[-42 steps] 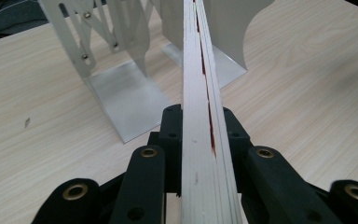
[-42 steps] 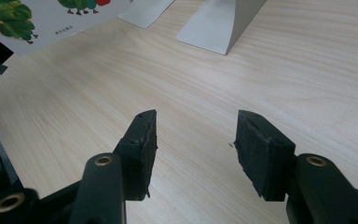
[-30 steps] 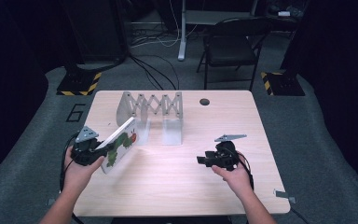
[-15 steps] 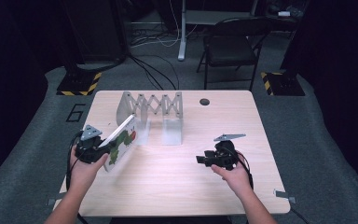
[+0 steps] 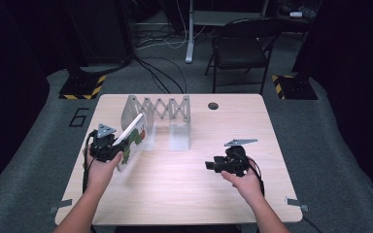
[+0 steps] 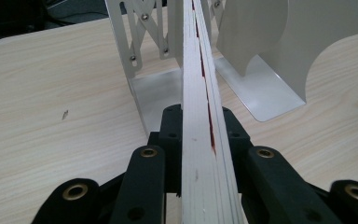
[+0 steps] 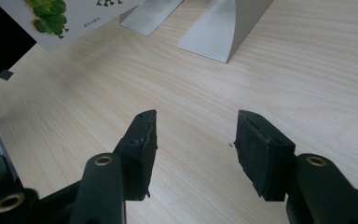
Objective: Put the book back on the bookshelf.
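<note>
A thin white picture book (image 5: 133,132) with a green caterpillar on its cover is clamped by its lower edge in my left gripper (image 5: 110,147), tilted toward the rack. In the left gripper view the book's page edge (image 6: 199,84) runs straight up between the shut jaws of the left gripper (image 6: 199,122). Just beyond it stands a grey metal accordion book rack (image 5: 161,108), whose upright plates (image 6: 279,37) are close ahead. My right gripper (image 5: 212,165) hovers open over bare wood at the table's right, and nothing lies between the jaws of the right gripper (image 7: 196,135). The book's cover (image 7: 70,14) shows far off.
The wooden table (image 5: 184,194) has a black round grommet (image 5: 213,105) near its back edge. A folding chair (image 5: 243,43) stands behind the table. The rack's flat base plates (image 7: 214,28) rest on the wood between the two grippers.
My left gripper has carried the book a little forward and rightward, closer to the rack. The right gripper has stayed where it was, open.
</note>
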`<state>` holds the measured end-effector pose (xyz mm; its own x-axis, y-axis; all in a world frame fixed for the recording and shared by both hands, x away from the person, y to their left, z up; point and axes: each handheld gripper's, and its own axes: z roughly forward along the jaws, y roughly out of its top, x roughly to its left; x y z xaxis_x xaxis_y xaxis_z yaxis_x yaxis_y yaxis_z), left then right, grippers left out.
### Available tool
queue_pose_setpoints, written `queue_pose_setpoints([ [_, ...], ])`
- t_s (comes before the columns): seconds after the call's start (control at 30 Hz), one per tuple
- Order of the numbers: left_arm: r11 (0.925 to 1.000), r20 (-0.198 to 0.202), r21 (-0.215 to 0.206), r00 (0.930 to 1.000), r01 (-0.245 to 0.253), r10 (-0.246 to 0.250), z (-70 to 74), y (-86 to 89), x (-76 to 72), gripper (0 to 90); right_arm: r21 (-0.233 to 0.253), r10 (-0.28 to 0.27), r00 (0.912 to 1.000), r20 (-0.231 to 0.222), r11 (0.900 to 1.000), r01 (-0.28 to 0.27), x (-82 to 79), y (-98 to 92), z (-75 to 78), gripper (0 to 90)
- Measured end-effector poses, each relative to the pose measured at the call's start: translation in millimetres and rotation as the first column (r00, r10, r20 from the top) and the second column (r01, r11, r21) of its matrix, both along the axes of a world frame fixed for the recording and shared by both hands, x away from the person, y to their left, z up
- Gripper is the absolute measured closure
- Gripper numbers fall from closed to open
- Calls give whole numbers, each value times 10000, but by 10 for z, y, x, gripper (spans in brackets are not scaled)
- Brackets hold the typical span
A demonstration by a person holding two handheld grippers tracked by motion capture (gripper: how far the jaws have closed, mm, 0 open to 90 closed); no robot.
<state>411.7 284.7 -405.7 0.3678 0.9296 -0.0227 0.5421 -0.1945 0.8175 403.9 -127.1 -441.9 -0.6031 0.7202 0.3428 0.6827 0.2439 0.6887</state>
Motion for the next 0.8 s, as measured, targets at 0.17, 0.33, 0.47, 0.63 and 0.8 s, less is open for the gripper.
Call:
queue_pose_setpoints([
  [0.17, 9998, -24, 27, 9998, -174, 174, -13, -48, 75, 757, 8, -23, 10000, -2, 10000, 23, 6, -15, 0, 482],
  [0.33, 9989, -33, 145, 9990, -437, 437, -31, -81, 159, 758, 50, 20, 10000, 89, 10000, -21, 11, -23, 3, 481],
  [0.47, 9979, 118, 118, 9979, -640, 639, -52, -93, 201, 757, 46, 12, 10000, 70, 10000, -12, 14, -25, 1, 481],
  [0.63, 9968, 177, 41, 9967, -798, 797, -78, -101, 247, 758, 51, -23, 10000, 3, 10000, 23, 13, -25, -4, 481],
  [0.8, 9957, 152, -4, 9956, -928, 927, -107, -127, 286, 758, 40, 6, 10000, -12, 10000, -6, 14, -18, -9, 481],
])
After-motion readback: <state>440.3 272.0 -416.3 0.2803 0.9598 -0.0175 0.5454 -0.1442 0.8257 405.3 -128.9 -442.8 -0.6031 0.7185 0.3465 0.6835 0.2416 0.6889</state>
